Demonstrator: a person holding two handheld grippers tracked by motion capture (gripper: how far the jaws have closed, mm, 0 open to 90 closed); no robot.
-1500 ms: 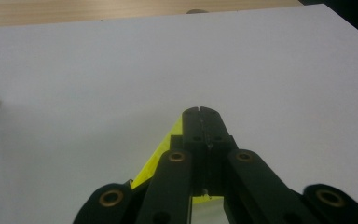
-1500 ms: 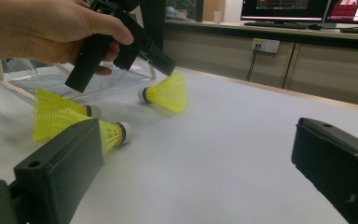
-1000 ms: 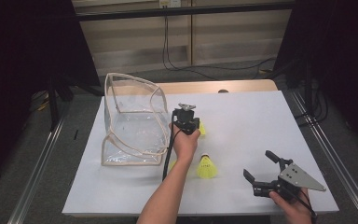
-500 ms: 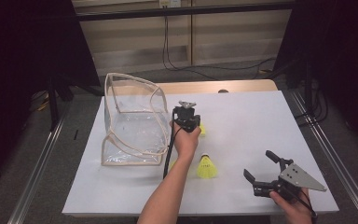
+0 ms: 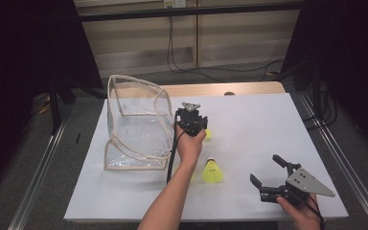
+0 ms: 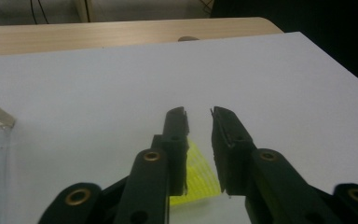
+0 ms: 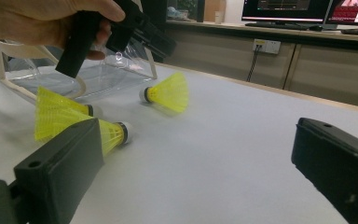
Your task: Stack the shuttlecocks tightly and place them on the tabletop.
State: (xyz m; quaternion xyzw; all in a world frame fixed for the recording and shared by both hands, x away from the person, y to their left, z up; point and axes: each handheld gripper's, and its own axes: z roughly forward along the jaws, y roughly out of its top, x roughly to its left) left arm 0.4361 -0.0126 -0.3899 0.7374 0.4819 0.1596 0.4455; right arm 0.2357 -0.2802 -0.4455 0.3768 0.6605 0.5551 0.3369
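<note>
The clear bag (image 5: pixel 136 127) lies at the table's (image 5: pixel 258 124) left; just right of it the left gripper (image 5: pixel 191 125) hovers over a shuttlecock (image 5: pixel 207 134) — its jaws have just been opening, released, the shuttlecock below them on the table; another shuttlecock (image 5: pixel 212 172) lies nearer; far right, the right gripper (image 5: pixel 264 173) gapes wide — nothing held.

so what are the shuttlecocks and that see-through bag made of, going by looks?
Shuttlecocks: likely nylon or plastic; yellow mesh-patterned skirts, pale caps, possibly cork or foam. Bag: clear glossy film, probably vinyl, judging by its reflections, with beige edge piping that may be fabric.
</note>
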